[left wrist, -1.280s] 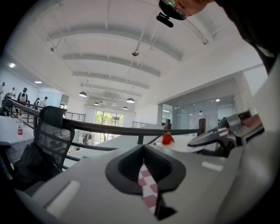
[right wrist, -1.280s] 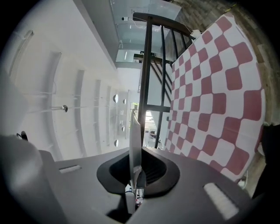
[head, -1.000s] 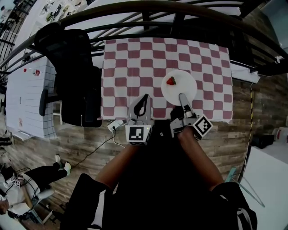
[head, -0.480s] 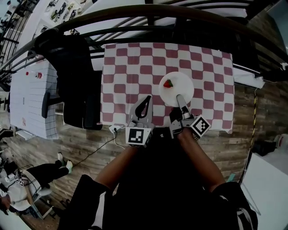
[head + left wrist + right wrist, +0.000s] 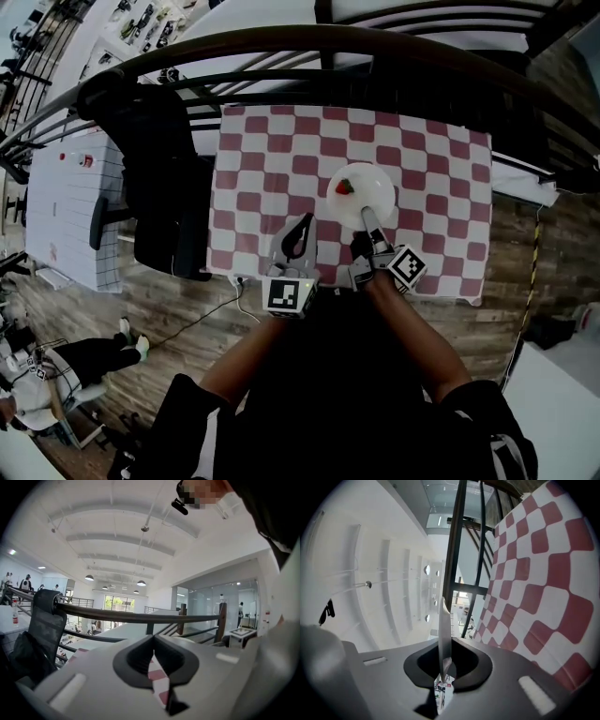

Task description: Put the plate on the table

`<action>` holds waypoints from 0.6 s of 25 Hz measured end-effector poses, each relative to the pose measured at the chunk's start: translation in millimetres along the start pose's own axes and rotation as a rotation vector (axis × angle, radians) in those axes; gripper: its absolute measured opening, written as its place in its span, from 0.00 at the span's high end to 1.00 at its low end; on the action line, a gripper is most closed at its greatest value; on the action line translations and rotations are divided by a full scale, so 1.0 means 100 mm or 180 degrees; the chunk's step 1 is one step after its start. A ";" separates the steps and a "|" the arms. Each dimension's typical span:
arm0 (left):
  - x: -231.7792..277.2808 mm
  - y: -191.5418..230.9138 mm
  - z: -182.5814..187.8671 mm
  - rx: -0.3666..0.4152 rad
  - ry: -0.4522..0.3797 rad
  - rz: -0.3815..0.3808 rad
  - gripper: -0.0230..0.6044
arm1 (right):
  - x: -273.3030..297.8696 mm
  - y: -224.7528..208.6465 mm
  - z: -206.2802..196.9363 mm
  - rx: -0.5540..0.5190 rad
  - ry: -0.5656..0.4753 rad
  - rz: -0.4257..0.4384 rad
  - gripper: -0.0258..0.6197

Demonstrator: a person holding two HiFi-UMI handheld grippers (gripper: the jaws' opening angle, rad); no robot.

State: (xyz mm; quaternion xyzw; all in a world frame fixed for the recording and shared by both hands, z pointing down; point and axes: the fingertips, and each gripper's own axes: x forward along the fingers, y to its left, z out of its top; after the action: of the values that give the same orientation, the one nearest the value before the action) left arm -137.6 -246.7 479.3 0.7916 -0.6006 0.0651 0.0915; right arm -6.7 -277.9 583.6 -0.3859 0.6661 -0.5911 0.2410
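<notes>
Moved farther from near edge of table (image 5: 441, 187): plate (image 5: 373, 186), likely stiff, slippery, breakable; rim pinched in right gripper (image 5: 367, 212); left gripper (image 5: 305, 219) closed, empty.

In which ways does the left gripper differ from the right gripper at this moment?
The right gripper is shut on the rim of the plate, while the left gripper is shut on nothing. The right gripper is rolled onto its side, whereas the left gripper sits level. Both point over the near part of the checked tablecloth, and each carries a marker cube.
</notes>
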 end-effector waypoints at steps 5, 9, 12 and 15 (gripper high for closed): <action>0.11 0.01 -0.06 -0.0012 0.0088 0.0067 0.95 | 0.17 -0.32 0.09 0.0042 -0.0021 -0.0053 0.93; 0.17 0.09 -0.02 -0.0104 -0.0008 0.0062 0.95 | 0.37 -0.62 0.12 0.0218 0.0044 -0.0165 0.93; 0.18 0.14 0.01 -0.0110 -0.0032 0.0094 0.95 | 0.50 -0.79 0.18 0.0267 0.0076 -0.0049 0.93; 0.16 0.16 -0.03 -0.0133 0.0011 0.0119 0.95 | 0.60 -0.98 0.28 0.0315 0.0028 0.0023 0.93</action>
State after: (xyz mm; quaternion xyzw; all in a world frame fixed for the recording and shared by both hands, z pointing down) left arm -148.8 -265.5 486.5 0.7780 -0.6164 0.0556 0.1078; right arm 2.0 -343.2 682.2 -0.3686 0.6385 -0.6241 0.2590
